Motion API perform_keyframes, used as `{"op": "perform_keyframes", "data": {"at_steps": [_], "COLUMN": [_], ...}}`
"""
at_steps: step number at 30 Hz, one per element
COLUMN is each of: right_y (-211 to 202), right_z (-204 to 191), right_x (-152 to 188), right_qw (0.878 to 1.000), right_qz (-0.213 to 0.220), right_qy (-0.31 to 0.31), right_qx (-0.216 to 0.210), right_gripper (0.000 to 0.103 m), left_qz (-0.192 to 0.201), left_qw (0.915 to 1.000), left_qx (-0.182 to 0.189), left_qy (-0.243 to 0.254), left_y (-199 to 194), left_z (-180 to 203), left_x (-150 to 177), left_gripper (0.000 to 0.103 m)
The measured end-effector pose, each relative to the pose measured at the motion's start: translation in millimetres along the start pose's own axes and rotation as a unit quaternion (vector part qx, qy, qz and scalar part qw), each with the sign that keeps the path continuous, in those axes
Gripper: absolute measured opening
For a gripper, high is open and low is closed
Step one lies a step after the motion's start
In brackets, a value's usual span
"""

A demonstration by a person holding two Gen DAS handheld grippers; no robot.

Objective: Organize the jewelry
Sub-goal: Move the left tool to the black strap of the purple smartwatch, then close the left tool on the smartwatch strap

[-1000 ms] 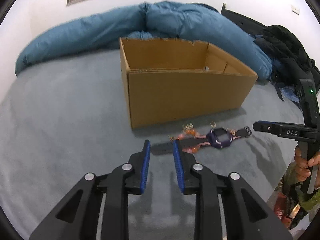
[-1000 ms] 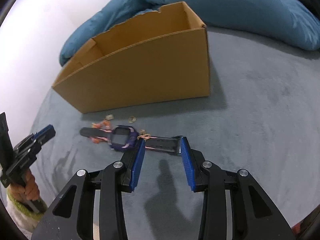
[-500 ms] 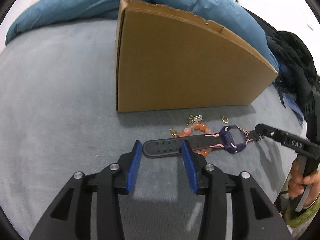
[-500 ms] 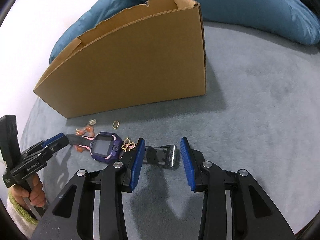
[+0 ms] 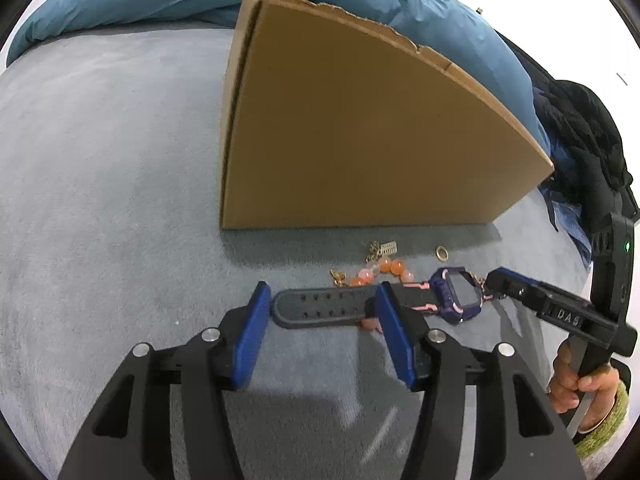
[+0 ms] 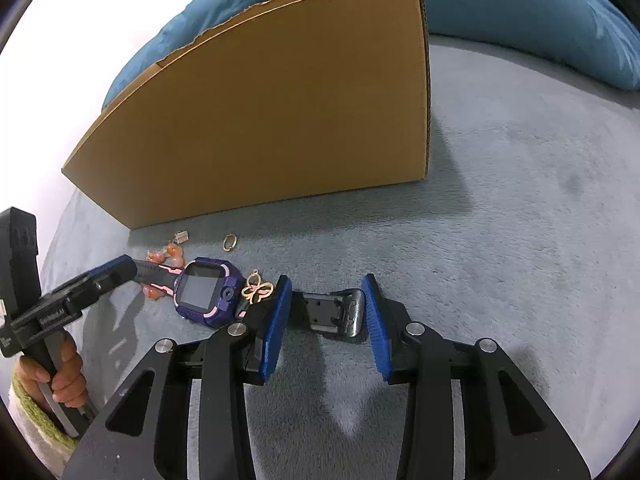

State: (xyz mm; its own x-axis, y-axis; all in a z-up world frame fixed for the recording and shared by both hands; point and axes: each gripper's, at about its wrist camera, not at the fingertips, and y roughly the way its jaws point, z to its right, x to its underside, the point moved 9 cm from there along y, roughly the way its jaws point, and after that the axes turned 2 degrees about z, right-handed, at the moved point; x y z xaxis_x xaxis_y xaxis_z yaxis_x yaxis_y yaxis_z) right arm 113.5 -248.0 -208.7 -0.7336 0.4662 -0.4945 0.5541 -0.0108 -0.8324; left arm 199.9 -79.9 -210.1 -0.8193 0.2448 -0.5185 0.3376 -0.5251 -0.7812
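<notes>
In the left wrist view, the left hand-held gripper [image 5: 318, 334] stood over the holed strap end of the purple watch [image 5: 456, 294], which lay on the grey bed cover [image 5: 120, 240] before the cardboard box [image 5: 360, 140]. Its jaws were opening, the strap between them but not pinched. The right hand-held gripper [image 5: 496, 280] read "DAS".

In the right wrist view, that gripper [image 6: 326, 316] sat part open astride the buckle end, pads clear. The strap looked light and floppy, the screen fragile; the straps seemed the safest hold.
</notes>
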Motion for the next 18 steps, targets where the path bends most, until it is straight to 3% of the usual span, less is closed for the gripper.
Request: {"op": "perform_keyframes", "data": {"at_steps": [8, 18], "right_y": [-3, -2], "right_z": [3, 1], "right_x": [0, 3], "right_qw": [1.0, 1.0], "right_qz": [0.001, 0.004], "right_qy": [0.001, 0.0], "right_qx": [-0.001, 0.0], "right_gripper": [0.036, 0.035], "left_qz": [-0.009, 0.013], "left_qw": [0.9996, 0.9999], "left_qx": [-0.025, -0.005], "left_qy": [0.011, 0.009], "left_y": [11, -3], "left_z": [7, 17], "left_x": [-5, -3], "left_gripper": [0.053, 0.051]}}
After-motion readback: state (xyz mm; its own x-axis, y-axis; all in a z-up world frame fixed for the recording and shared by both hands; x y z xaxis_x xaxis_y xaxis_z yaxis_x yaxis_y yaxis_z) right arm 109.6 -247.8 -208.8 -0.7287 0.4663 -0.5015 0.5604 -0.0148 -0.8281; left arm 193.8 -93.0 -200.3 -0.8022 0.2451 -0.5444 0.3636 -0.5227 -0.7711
